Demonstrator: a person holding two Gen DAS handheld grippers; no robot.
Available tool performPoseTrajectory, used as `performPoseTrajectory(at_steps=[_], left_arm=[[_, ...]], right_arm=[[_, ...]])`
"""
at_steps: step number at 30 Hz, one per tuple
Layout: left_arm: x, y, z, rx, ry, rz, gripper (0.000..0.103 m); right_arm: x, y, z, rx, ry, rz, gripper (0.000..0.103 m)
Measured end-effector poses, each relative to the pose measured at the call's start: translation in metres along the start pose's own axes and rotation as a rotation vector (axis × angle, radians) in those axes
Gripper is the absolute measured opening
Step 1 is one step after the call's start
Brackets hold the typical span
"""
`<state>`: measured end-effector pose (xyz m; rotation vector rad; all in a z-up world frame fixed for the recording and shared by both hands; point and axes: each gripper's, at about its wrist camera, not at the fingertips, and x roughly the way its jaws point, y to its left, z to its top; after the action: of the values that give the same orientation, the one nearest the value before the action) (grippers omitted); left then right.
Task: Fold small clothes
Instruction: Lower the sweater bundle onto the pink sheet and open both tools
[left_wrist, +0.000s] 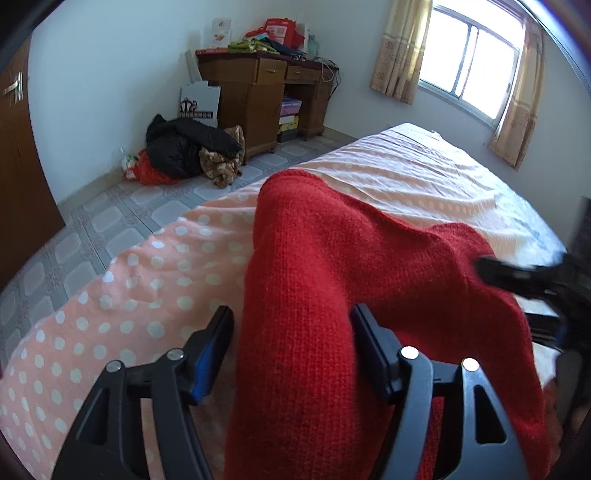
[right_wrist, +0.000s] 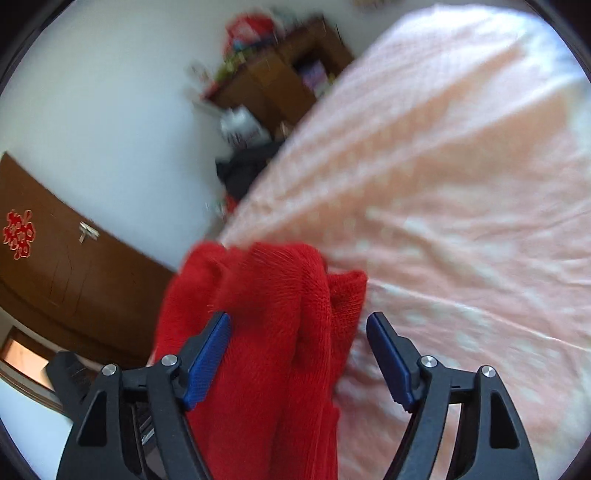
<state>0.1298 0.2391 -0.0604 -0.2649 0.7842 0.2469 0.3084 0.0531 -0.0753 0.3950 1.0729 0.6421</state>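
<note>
A red knitted garment lies bunched on the pink polka-dot bed. My left gripper is open, its blue-padded jaws standing wide on either side of a fold of the red knit. The right gripper shows blurred at the right of this view, at the garment's far edge. In the right wrist view, my right gripper is open too, with the red garment heaped between the jaws, nearer the left pad. The view is motion-blurred.
The bed's edge drops to a tiled floor. A pile of dark clothes lies by a wooden desk at the far wall. A brown door stands left. A window with curtains is behind the bed.
</note>
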Motion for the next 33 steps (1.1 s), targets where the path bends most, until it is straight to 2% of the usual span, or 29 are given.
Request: performPoseTrajectory(at_steps=[1,2,3,4,7,9,10,12,13,14,16,19,21,25,29,32,33], left_arm=[[0.000,-0.002,0.000,0.014,-0.008,0.010,0.069],[-0.001,-0.003,-0.001,0.022,-0.014,0.017,0.069],[-0.003,-0.005,-0.001,0.027,-0.024,0.024,0.069],[-0.003,-0.005,-0.002,0.028,-0.030,0.032,0.069],[-0.001,-0.005,0.000,0.020,-0.031,0.040,0.070],[0.002,-0.003,0.001,0.008,-0.025,0.041,0.073],[0.002,-0.002,0.001,0.003,-0.022,0.042,0.075],[0.003,0.001,0.001,-0.009,-0.019,0.036,0.077],[0.003,0.002,0.002,-0.015,-0.019,0.037,0.079],[0.003,0.002,0.001,-0.017,-0.019,0.039,0.080],[0.003,0.004,0.001,-0.019,-0.015,0.035,0.082],[0.003,0.004,0.001,-0.022,-0.016,0.033,0.082],[0.002,0.005,0.000,-0.017,-0.018,0.040,0.082],[0.001,0.003,-0.001,-0.001,-0.027,0.058,0.082],[-0.001,0.001,-0.002,0.006,-0.029,0.065,0.082],[-0.007,-0.005,-0.006,0.037,-0.031,0.096,0.082],[-0.008,-0.008,-0.008,0.046,-0.033,0.104,0.083]], right_arm=[[0.006,0.002,0.002,-0.017,-0.010,-0.006,0.074],[0.006,0.009,0.004,-0.062,-0.041,-0.024,0.042],[0.009,0.018,0.007,-0.121,-0.045,-0.026,0.028],[0.012,0.029,0.008,-0.177,-0.037,-0.053,0.028],[0.019,0.054,0.002,-0.331,-0.089,-0.208,0.027],[0.028,0.055,-0.002,-0.386,-0.129,-0.287,0.028],[0.030,0.050,-0.002,-0.373,-0.139,-0.284,0.030],[0.030,0.039,0.008,-0.318,-0.131,-0.253,0.040],[0.027,0.035,0.010,-0.298,-0.124,-0.249,0.048],[0.023,0.031,0.011,-0.288,-0.126,-0.244,0.051],[0.003,0.030,0.008,-0.271,-0.159,-0.253,0.051],[-0.049,0.030,-0.019,-0.240,-0.324,-0.280,0.051],[-0.077,0.038,-0.042,-0.274,-0.365,-0.271,0.047],[-0.100,0.059,-0.100,-0.375,-0.331,-0.236,0.047],[-0.090,0.070,-0.145,-0.456,-0.284,-0.260,0.047],[-0.060,0.052,-0.155,-0.400,-0.187,-0.300,0.045],[-0.059,0.049,-0.158,-0.385,-0.209,-0.290,0.045]])
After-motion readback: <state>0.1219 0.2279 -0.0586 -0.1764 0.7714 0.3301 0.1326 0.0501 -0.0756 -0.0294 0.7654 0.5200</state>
